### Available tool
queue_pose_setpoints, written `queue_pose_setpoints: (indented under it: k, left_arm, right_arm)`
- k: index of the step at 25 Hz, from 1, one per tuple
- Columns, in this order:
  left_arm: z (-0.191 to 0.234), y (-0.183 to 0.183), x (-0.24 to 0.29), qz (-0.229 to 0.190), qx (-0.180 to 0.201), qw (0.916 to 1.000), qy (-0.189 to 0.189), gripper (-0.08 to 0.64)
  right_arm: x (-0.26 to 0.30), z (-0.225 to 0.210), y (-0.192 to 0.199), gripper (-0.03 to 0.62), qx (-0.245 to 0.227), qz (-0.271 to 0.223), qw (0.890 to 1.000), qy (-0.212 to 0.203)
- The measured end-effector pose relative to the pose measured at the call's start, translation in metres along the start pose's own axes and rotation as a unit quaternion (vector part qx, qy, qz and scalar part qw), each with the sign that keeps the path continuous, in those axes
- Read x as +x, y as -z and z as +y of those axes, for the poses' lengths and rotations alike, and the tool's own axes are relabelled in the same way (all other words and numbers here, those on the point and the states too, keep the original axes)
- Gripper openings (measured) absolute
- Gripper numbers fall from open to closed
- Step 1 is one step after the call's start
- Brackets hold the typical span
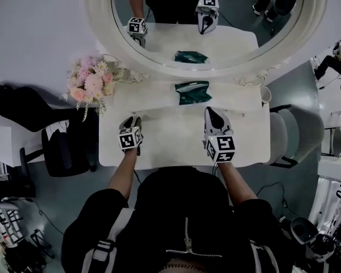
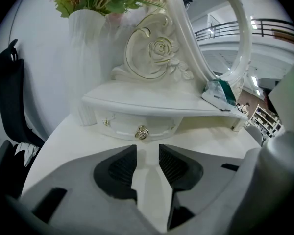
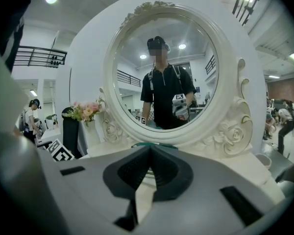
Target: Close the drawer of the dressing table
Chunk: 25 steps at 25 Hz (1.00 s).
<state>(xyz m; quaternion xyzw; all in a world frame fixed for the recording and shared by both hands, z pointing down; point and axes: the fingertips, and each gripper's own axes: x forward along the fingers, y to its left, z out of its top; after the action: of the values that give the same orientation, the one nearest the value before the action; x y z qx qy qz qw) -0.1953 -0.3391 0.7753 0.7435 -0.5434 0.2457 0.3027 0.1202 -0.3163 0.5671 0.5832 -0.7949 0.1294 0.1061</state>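
Head view looks steeply down on the worktop [image 1: 170,135]; both gripper views ride low and close, facing twelve o'clock, sharing the mirror [image 3: 164,58].

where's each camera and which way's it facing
Head view: on the head, steeply down at the table; left gripper, right gripper and arms show.
Left gripper view: on that gripper, facing the drawer; open jaws show.
Right gripper view: on that gripper, facing the mirror; shut jaws show.
Shared: flowers in all three.
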Motion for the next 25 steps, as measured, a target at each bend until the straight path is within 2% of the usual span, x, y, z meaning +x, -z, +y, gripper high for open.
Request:
queue_pose_setpoints:
  k: [3,5,7,10,16,25]
  left_arm:
    - [-0.012,0.003,-0.012,-0.011,0.006,0.9999,0.009,0.138]
    - [-0.024,0.0,-0.022,-0.026,0.012,0.9994,0.021,0.106]
    - [-0.038,-0.008,-0.033,-0.048,0.023,0.9979,0.037,0.045]
    - [-0.062,-0.027,-0.051,-0.085,0.051,0.9935,0.057,0.008]
    - [-0.101,-0.073,-0.084,-0.153,0.103,0.9795,0.08,0.008]
    - [-0.143,-0.144,-0.132,-0.239,0.153,0.9542,0.096,0.008]
  right_arm:
    - [-0.003,0.0,0.002,0.001,0.002,0.0,1.0,-0.002]
    - [-0.006,-0.001,0.003,0.002,0.003,0.001,1.0,-0.003]
    - [-0.01,-0.001,0.006,0.0,0.003,0.0,1.0,-0.004]
    - [-0.018,-0.003,0.008,0.002,0.002,-0.002,1.0,-0.004]
    - [-0.031,-0.003,0.004,0.0,0.001,-0.016,1.0,-0.005]
    - [-0.044,-0.007,-0.022,0.0,-0.009,-0.05,0.999,-0.005]
